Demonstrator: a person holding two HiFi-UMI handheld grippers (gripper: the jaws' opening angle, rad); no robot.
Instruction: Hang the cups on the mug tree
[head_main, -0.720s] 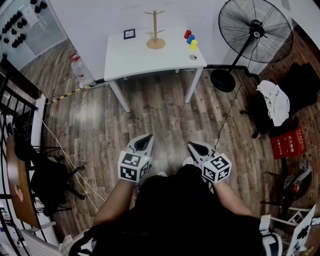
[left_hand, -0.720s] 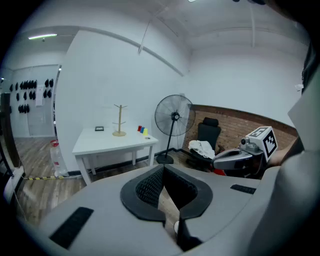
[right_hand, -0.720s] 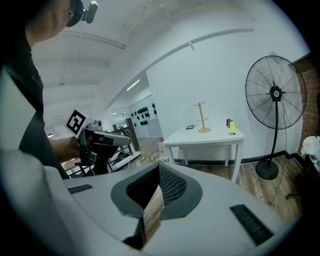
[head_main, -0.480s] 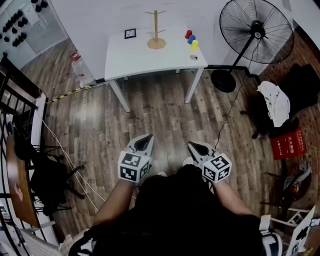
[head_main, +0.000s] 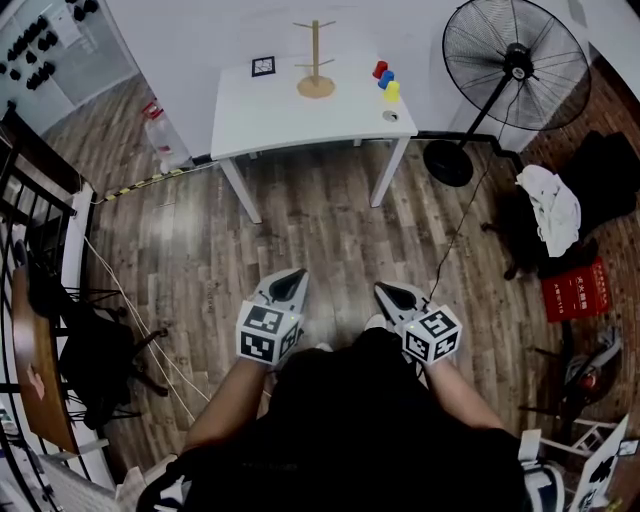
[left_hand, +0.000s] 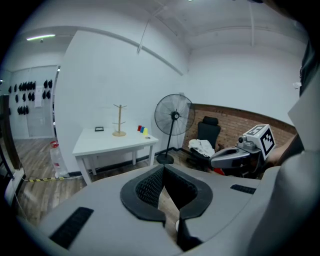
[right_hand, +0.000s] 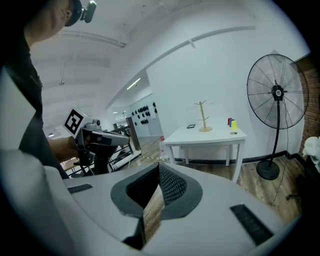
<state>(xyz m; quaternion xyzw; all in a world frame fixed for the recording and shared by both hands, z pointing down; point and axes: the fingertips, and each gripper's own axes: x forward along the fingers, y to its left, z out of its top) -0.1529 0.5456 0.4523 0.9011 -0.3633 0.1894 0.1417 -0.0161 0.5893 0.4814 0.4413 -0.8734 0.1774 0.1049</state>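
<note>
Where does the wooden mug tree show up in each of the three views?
Head view: the wooden mug tree stands at top centre, on the white table.
Left gripper view: the wooden mug tree is small, left of centre.
Right gripper view: the wooden mug tree is right of centre.
Shared landmark: the black pedestal fan, right of the table in every view.

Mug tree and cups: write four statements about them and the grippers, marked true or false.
1. The mug tree carries no cups. True.
2. The red cup, blue cup and yellow cup stand on the table. True.
3. The right gripper holds a cup. False: it is shut and empty, away from the table.
4. The left gripper touches the tree. False: it is shut, well short of the table.
</note>
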